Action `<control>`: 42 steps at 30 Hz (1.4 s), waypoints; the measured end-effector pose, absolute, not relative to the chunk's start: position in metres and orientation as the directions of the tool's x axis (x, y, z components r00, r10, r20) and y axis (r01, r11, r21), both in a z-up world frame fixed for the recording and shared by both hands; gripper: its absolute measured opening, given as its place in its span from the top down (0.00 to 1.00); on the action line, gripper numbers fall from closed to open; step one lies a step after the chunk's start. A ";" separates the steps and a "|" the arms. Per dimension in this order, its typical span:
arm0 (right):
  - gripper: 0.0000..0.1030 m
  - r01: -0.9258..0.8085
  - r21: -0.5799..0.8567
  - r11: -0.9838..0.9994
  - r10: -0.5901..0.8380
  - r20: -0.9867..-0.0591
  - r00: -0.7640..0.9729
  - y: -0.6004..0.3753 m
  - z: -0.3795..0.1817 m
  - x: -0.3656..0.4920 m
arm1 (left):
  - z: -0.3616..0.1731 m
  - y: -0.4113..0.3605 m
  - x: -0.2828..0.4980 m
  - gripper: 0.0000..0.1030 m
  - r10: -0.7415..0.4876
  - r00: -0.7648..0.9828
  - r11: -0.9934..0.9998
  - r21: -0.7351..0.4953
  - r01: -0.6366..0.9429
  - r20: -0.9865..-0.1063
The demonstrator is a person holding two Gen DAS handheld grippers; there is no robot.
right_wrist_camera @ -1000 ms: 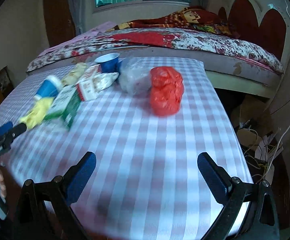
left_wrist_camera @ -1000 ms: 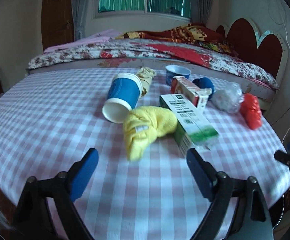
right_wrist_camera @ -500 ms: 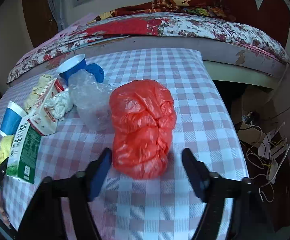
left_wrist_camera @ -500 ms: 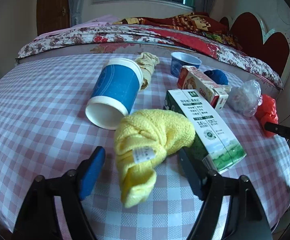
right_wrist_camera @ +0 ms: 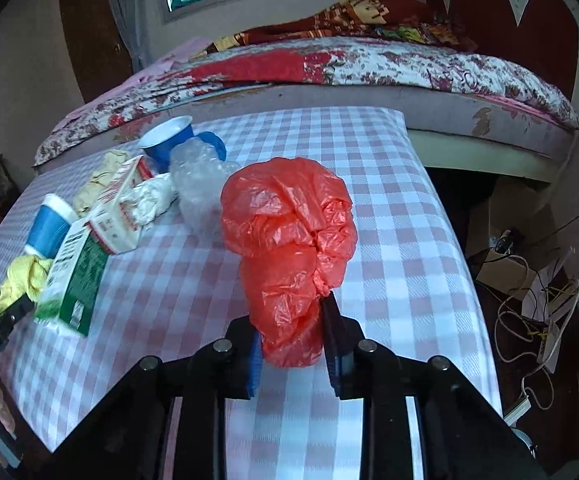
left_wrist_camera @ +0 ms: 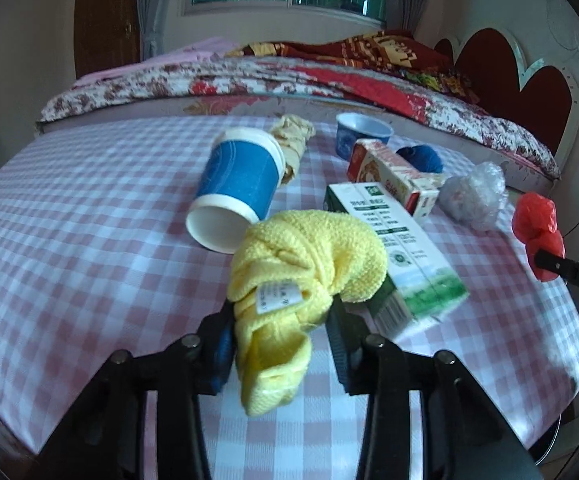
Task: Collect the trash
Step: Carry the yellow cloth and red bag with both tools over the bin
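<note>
Yellow cloth (left_wrist_camera: 309, 256), red bag (right_wrist_camera: 289, 248), blue cup (left_wrist_camera: 241, 176) (pink-white check tablecloth (left_wrist_camera: 89, 208)).

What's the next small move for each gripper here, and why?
Probably lift both. The right gripper is shut on the red plastic bag, pads squeezing its lower end. The left gripper is closing on the yellow cloth, which sits between its jaws and leans on the green carton; finish that squeeze first, then raise gently so the carton isn't dragged.

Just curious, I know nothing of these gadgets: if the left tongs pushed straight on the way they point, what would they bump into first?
The yellow cloth, already between the closing left tongs; beyond it probably the green milk carton.
</note>
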State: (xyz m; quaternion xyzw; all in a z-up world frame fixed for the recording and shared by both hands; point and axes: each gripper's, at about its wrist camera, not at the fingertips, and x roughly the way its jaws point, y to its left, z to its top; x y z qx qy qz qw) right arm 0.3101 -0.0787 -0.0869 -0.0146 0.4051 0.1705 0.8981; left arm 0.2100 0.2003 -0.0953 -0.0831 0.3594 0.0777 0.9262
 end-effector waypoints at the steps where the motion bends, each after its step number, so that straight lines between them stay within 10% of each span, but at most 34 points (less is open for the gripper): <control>1: 0.74 -0.320 0.114 0.940 0.299 -0.726 0.619 -0.082 -0.085 0.303 | -0.091 0.197 0.204 0.60 0.090 0.738 0.975 -0.091 -0.202 -0.669; 42: 0.74 -0.082 0.153 0.985 0.159 -0.596 0.788 -0.311 -0.047 0.098 | -0.051 -0.079 0.126 0.60 -0.258 0.771 0.958 -0.051 0.283 -0.582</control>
